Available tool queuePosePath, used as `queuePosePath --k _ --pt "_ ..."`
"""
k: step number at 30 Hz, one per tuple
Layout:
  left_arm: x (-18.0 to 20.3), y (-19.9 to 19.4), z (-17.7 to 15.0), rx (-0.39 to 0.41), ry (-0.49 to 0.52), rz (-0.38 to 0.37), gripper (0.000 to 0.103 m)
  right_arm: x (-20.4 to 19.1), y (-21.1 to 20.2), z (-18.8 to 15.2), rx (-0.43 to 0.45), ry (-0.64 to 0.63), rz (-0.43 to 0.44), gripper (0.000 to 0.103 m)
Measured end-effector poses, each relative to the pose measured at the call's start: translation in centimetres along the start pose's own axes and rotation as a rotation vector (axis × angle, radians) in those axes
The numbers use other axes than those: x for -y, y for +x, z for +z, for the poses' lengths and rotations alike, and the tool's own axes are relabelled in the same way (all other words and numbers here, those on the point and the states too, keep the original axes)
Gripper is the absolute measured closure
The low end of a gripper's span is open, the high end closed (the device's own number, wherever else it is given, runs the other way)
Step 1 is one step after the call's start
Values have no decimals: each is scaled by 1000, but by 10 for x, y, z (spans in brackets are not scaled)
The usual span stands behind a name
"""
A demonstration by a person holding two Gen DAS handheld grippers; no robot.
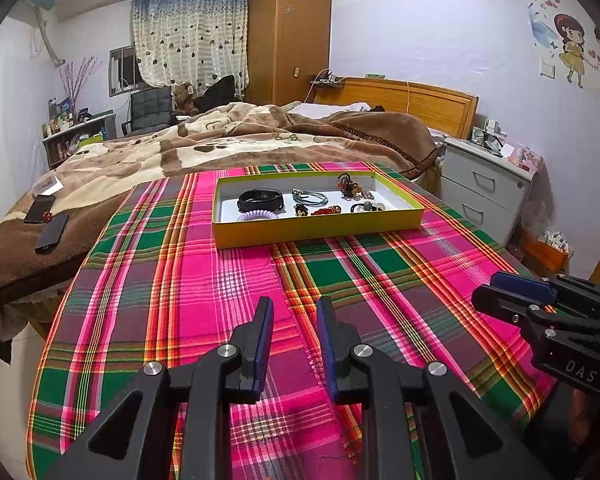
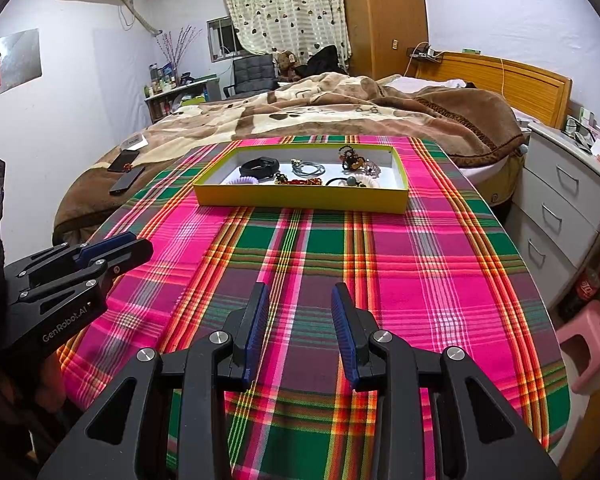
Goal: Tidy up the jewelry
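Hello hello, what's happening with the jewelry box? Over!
Both hand-held grippers, left and right, open, empty. Yellow tray across the plaid cloth, jewelry inside. Nothing in the way.

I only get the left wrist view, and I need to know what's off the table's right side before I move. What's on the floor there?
Observer: A pink stool stands on the floor just off the near right corner of the table.
Operator: Anything else down there?
Observer: A bottle with a red label, on the floor between the stool and the drawers.
Operator: And the right gripper, is it carrying anything?
Observer: No. Its own view shows the jaws open with nothing between them.
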State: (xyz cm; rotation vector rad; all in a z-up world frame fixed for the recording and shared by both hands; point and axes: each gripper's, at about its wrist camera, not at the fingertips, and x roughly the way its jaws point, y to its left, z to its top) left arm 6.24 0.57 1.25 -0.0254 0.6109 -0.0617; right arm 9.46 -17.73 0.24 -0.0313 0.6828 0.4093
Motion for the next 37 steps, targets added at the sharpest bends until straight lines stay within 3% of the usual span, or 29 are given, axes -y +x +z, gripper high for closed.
queuePosePath --k 37 --pt "-2 3 -5 11 -9 12 81 0 0 0 -3 -9 -5 70"
